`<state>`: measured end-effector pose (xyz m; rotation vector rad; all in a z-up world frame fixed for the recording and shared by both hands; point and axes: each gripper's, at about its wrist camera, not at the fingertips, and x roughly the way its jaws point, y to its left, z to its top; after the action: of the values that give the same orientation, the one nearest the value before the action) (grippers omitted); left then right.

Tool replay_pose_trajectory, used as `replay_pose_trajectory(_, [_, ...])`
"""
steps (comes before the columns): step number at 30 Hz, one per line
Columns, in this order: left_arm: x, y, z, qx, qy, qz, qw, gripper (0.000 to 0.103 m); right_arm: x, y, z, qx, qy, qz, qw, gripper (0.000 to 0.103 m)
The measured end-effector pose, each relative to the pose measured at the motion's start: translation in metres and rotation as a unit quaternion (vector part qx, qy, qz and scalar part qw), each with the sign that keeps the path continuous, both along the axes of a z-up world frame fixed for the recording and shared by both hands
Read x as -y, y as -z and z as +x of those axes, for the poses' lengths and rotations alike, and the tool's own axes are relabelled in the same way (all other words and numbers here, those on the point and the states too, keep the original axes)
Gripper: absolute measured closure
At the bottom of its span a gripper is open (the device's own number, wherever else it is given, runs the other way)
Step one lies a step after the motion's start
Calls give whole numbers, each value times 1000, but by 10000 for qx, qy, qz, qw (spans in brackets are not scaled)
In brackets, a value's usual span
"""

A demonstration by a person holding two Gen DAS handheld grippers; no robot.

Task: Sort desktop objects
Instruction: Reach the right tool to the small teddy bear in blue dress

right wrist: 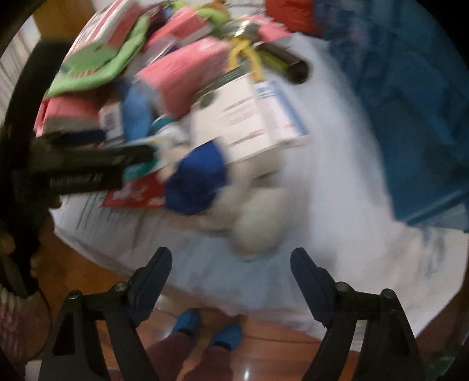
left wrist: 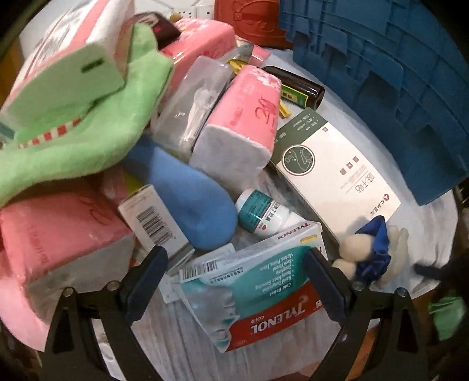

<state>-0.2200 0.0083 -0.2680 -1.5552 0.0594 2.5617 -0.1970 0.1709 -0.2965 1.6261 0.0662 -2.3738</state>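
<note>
A jumbled pile covers the white-clothed table (left wrist: 422,222). My left gripper (left wrist: 236,256) has its jaws wide, shut on a bagged Tylenol box (left wrist: 258,296) that sits tilted near the table's front edge. Behind the box are a small white medicine bottle (left wrist: 261,214), a blue soft item (left wrist: 187,193) and a white-and-green carton (left wrist: 337,164). A white plush toy with a blue cap (left wrist: 369,255) lies to the right. In the blurred right wrist view my right gripper (right wrist: 231,258) is open and empty just short of that plush toy (right wrist: 252,231). The left gripper (right wrist: 88,167) shows at the left there.
Pink tissue packs (left wrist: 243,111), a green cloth (left wrist: 88,123) and a dark bottle (left wrist: 299,88) fill the back left. A blue crate (left wrist: 381,88) stands at the back right, with a red object (left wrist: 252,20) behind. Below the table edge are wooden floor and a person's blue slippers (right wrist: 187,319).
</note>
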Motion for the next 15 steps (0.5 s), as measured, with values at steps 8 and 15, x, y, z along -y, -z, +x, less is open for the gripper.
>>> replay_pose_trajectory(8, [34, 18, 28, 284, 165, 358, 9988, 7, 45, 20, -34, -356, 321, 248, 9985, 28])
replay_pose_trajectory(15, [42, 9, 44, 161, 258, 272, 9992, 7, 31, 1, -34, -750, 818, 308, 9933, 27])
